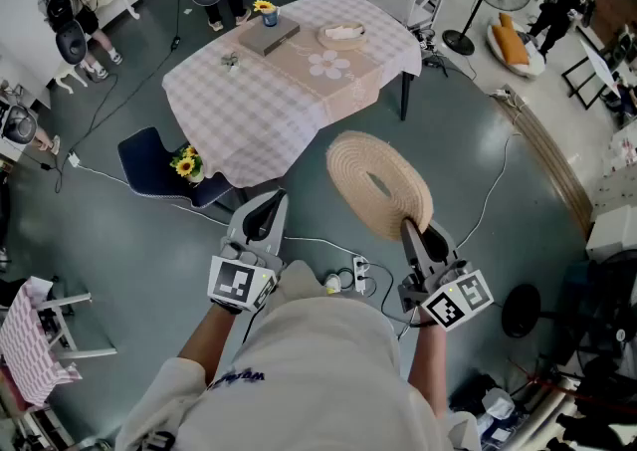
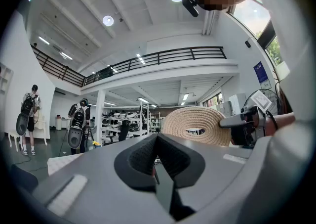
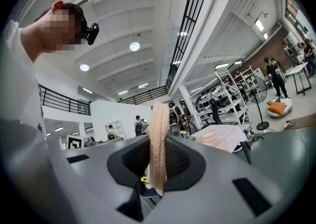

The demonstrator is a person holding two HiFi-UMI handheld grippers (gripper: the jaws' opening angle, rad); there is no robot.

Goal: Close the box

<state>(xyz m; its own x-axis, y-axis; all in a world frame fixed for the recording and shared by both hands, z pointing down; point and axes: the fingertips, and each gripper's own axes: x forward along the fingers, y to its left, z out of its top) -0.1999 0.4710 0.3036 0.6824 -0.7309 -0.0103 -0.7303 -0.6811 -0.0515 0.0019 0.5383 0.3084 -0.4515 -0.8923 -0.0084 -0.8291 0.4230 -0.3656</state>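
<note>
Head view: we look steeply down on the person's two grippers. The right gripper (image 1: 409,231), low and right of centre, grasps the rim of a round woven lid (image 1: 378,185) with a hole at its middle; the lid stands above the gripper, over the grey floor. The left gripper (image 1: 266,208), just left of centre, is clenched and carries nothing. At the top centre stands a desk (image 1: 249,111) under a checked cloth. On it, well apart from the lid, lies the round woven box (image 1: 341,35), with a flat grey book (image 1: 269,37) and a small flower pot (image 1: 266,12) to its left. A dark blue chair (image 1: 149,162) with sunflowers (image 1: 186,164) sits beside the desk's lower left edge.

Left gripper view: the left gripper (image 2: 157,139) has its jaws together, with nothing between them. Beyond it, right of centre, we see the woven lid (image 2: 197,121) face-on, held by the right gripper (image 2: 242,125).

Right gripper view: the right gripper (image 3: 159,168) is clamped on the woven lid (image 3: 159,139), seen edge-on and upright at the frame's centre. The desk (image 3: 223,136) shows at the right.
</note>
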